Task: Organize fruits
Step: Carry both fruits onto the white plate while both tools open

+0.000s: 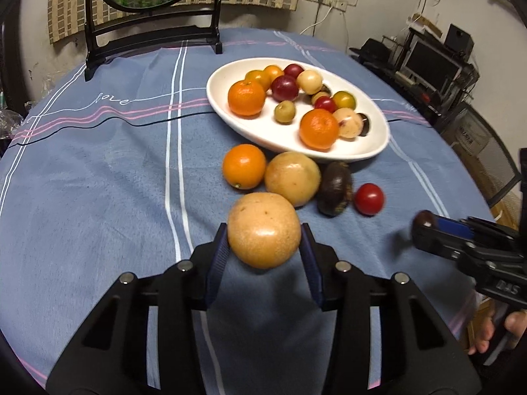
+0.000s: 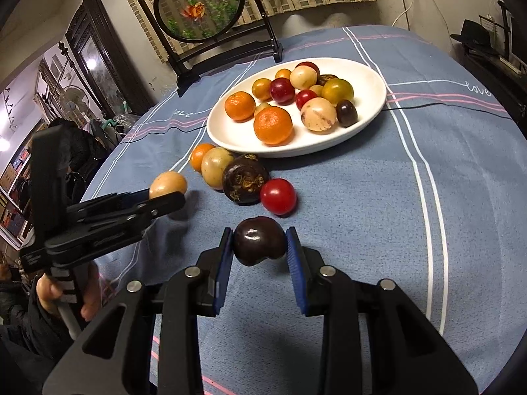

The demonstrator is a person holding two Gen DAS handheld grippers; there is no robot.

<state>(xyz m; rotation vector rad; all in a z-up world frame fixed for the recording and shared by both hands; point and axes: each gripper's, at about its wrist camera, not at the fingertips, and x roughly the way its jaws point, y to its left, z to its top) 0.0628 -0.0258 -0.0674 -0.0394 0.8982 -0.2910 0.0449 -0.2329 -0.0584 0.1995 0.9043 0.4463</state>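
My left gripper (image 1: 264, 243) is shut on a tan round fruit (image 1: 263, 230), its blue pads pressing both sides just above the blue cloth. My right gripper (image 2: 259, 240) is shut on a small dark purple fruit (image 2: 259, 245), also held off the cloth. Between the grippers and the white oval plate (image 1: 263, 138) lie an orange (image 1: 244, 166), a second tan fruit (image 1: 292, 178), a dark brown fruit (image 1: 335, 187) and a red tomato (image 1: 369, 198). The plate holds two oranges and several small red, yellow, pale and dark fruits.
A round goldfish screen on a black stand (image 2: 201, 6) stands at the table's far edge behind the plate. A thin black cable (image 2: 444, 107) crosses the cloth. Shelves and clutter ring the round table. A person's hand (image 2: 49, 291) grips the left gripper's handle.
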